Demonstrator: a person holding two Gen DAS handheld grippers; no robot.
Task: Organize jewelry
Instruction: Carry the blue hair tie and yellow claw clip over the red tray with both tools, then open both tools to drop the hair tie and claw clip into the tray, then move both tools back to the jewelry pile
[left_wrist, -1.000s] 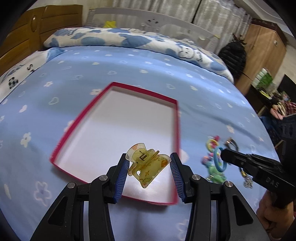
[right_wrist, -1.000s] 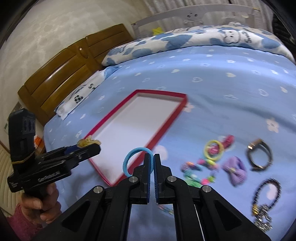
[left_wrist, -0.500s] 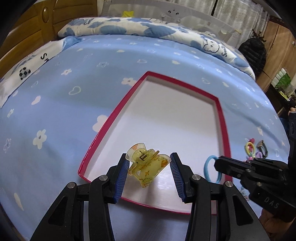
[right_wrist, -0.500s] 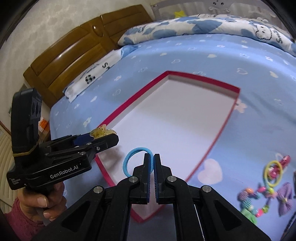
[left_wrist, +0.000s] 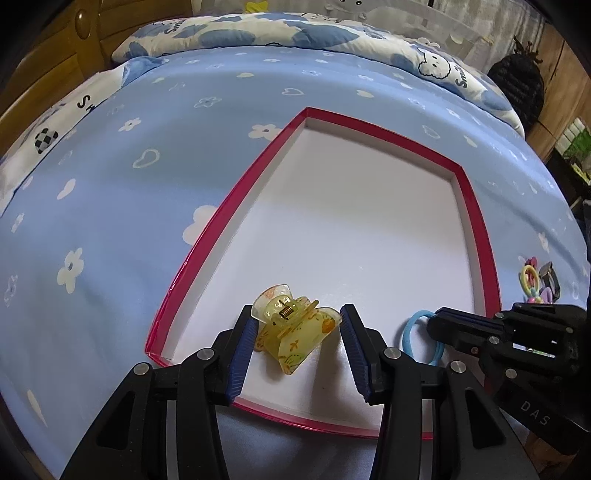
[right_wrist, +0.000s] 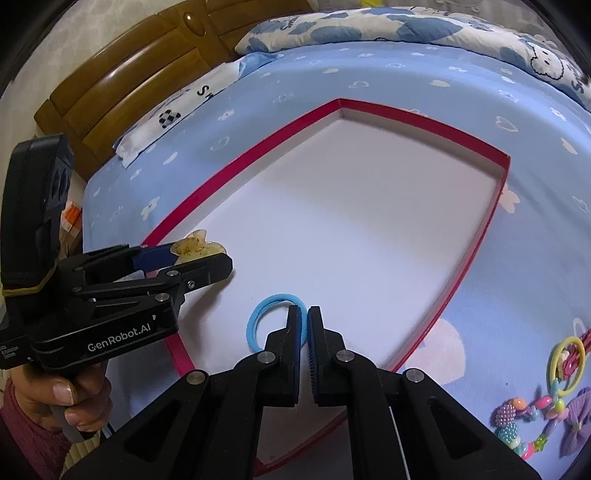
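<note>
A shallow box with a red rim (left_wrist: 476, 221) (right_wrist: 424, 123) and a white floor lies on the blue bedsheet. My left gripper (left_wrist: 297, 308) (right_wrist: 221, 258) is shut on a translucent yellow claw hair clip (left_wrist: 293, 332) (right_wrist: 195, 245), held low over the box's near left corner. My right gripper (right_wrist: 303, 309) (left_wrist: 434, 321) is shut on a light blue hair tie (right_wrist: 275, 297) (left_wrist: 405, 332), which hangs just over the white floor near the front edge. The two grippers stand side by side, a short way apart.
A heap of hair accessories (right_wrist: 535, 406) (left_wrist: 535, 284) lies on the sheet right of the box, with a yellow ring (right_wrist: 569, 354) and a purple bow (right_wrist: 578, 421). A hand (right_wrist: 55, 402) grips the left handle. A wooden headboard (right_wrist: 147, 74) and a rolled quilt (left_wrist: 295, 33) are behind.
Both grippers have come forward and down over the box, which now looks larger. The right gripper carried the blue tie from outside the near rim to above the white floor.
</note>
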